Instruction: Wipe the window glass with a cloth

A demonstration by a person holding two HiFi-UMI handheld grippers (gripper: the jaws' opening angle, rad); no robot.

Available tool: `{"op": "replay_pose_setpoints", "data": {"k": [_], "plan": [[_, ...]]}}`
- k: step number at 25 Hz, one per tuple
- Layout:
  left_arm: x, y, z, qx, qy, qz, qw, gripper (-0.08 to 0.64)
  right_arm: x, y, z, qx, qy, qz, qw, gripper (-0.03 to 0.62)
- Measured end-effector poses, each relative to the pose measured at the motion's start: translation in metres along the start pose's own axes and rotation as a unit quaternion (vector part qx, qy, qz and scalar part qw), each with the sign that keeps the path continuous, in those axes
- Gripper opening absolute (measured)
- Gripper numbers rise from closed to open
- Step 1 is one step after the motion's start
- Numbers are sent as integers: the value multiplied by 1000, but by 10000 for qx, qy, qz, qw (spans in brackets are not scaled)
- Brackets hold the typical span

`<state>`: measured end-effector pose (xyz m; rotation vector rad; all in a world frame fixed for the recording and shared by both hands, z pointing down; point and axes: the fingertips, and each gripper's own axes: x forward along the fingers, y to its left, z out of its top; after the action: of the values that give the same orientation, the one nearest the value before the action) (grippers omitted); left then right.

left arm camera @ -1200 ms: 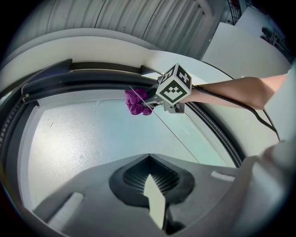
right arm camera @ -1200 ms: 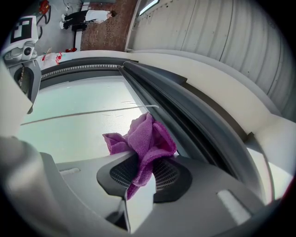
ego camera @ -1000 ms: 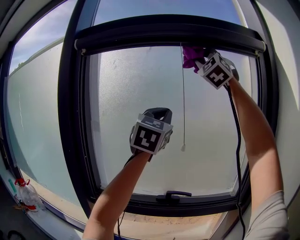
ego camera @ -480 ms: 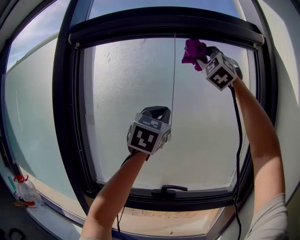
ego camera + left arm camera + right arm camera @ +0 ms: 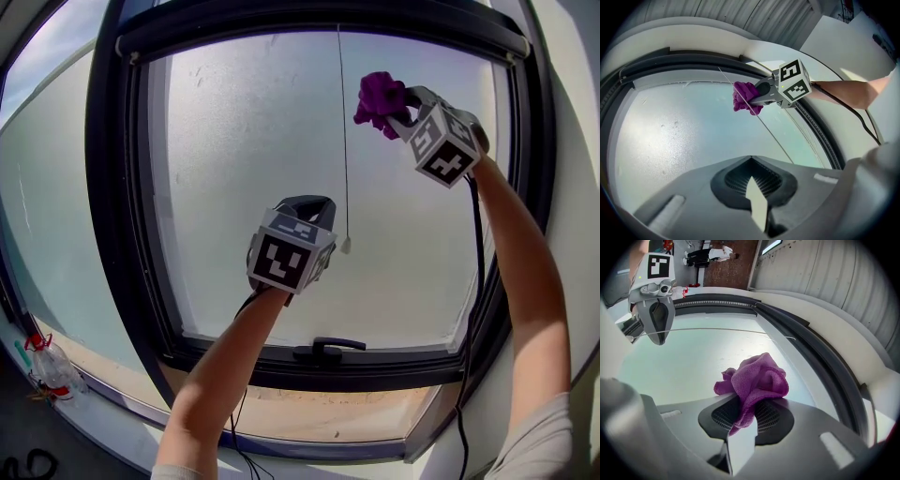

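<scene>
The right gripper (image 5: 401,105) was recorded high at the right of the pane, its jaws clamped on a bunched purple cloth (image 5: 378,99). The cloth was held at the window glass (image 5: 244,150), just right of a thin pull cord (image 5: 342,131). Contact with the pane could not be confirmed from any view. The left gripper (image 5: 307,204) was held lower, near the middle of the pane, with jaws pressed together and nothing between them. The step in hand was judged to be an upper-right wiping pass. For this to be done well, the wad should be pressed evenly so that its broad folded face, not the jaw tips, meets the glass. Overlapping strokes should be laid from the top rail (image 5: 309,19) down, and the cord should be kept clear of the cloth, since it was judged liable to snag. The cloth was noted as soft, looped pile, loosely crumpled. The glass was noted as frosted, flat and lightly speckled. The frame (image 5: 112,206) was noted as black and smooth, with a lever handle (image 5: 323,349) on the bottom rail. The cord was noted to end in a small pale bead (image 5: 346,246).
</scene>
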<state>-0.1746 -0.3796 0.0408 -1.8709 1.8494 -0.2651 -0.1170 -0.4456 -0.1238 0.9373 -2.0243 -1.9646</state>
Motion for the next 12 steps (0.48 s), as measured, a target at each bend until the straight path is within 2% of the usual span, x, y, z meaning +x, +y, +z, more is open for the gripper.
{"op": "replay_pose_setpoints", "data": {"k": [12], "plan": [[-2, -15, -48, -179, 449, -126, 9988, 2, -17, 76, -8, 67, -60, 345, 9994, 103]]}}
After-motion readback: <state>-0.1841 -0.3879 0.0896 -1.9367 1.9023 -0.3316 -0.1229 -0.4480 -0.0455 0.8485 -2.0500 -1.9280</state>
